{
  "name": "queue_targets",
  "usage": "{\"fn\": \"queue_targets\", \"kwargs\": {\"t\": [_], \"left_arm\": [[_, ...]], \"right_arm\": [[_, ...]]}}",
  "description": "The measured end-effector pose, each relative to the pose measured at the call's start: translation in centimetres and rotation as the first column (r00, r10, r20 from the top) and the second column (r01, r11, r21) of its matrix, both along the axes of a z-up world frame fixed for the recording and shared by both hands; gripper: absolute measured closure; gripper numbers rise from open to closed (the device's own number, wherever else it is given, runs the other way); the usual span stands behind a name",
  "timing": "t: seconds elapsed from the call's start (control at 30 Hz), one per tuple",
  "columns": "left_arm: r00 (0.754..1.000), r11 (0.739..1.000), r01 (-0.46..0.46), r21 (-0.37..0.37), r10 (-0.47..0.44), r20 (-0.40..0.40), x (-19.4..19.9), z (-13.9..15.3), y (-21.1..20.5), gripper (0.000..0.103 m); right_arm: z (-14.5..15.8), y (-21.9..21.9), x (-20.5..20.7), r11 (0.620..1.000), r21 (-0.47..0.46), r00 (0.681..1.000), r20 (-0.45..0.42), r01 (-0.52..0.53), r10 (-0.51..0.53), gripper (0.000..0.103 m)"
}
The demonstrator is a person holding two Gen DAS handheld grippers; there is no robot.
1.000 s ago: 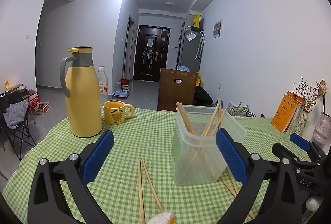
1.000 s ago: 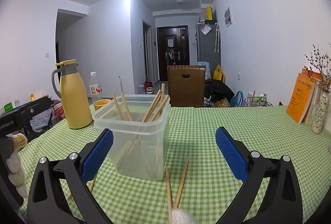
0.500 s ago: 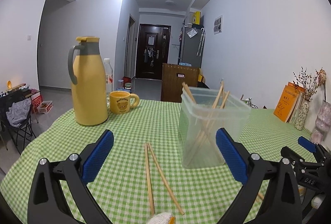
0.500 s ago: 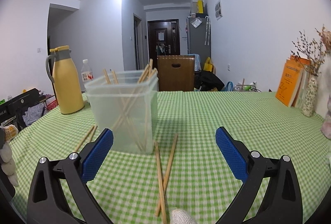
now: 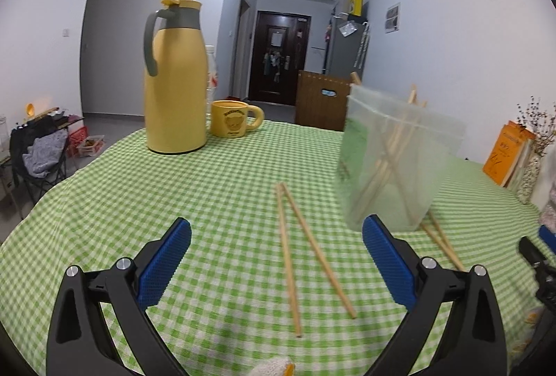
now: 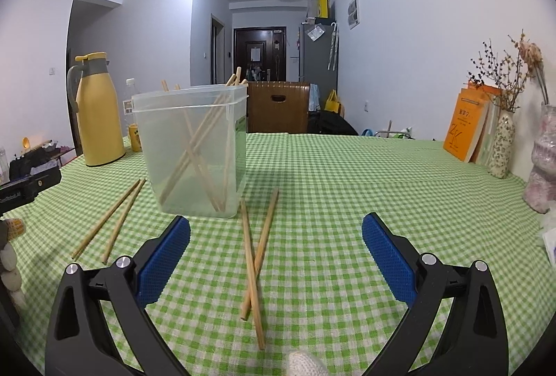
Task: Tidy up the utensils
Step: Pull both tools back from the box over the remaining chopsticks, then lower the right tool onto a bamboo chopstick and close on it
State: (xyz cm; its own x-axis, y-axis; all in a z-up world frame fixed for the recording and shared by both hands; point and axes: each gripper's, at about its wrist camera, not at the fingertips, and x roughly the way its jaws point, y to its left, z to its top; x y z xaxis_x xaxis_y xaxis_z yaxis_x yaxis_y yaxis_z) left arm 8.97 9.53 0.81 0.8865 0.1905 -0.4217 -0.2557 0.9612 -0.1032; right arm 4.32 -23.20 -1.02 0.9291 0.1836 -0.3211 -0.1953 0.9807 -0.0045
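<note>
Both grippers have dropped low over the green checked tablecloth [image 6: 347, 174], closer to the loose chopsticks.

Left gripper [image 5: 276, 263] spread wide around one pair of chopsticks [image 5: 302, 254]; right gripper [image 6: 276, 259] spread around a crossed pair [image 6: 255, 254] just before the clear container [image 6: 194, 146], more sticks inside.

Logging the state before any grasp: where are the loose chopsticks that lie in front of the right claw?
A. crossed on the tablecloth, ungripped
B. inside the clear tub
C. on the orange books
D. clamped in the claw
A: the crossed chopsticks lie on the tablecloth between the open pads of the right claw.
</note>
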Motion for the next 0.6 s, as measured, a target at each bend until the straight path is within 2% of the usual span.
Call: {"fn": "queue_targets", "kwargs": {"t": [0.23, 0.6], "left_arm": [[1.0, 0.998, -0.023, 0.055, 0.023, 0.011, 0.1, -0.7, -0.4, 0.007], [0.997, 0.993, -0.053, 0.103, 0.048, 0.055, -0.7, 0.0, -1.1, 0.007]], "right_arm": [[0.2, -0.1, -0.6, 1.0, -0.006, 0.999, 0.033, 0.017, -0.017, 0.008], [0.3, -0.5, -0.9, 0.999, 0.011, 0.998, 0.048, 0.031, -0.031, 0.008]]}}
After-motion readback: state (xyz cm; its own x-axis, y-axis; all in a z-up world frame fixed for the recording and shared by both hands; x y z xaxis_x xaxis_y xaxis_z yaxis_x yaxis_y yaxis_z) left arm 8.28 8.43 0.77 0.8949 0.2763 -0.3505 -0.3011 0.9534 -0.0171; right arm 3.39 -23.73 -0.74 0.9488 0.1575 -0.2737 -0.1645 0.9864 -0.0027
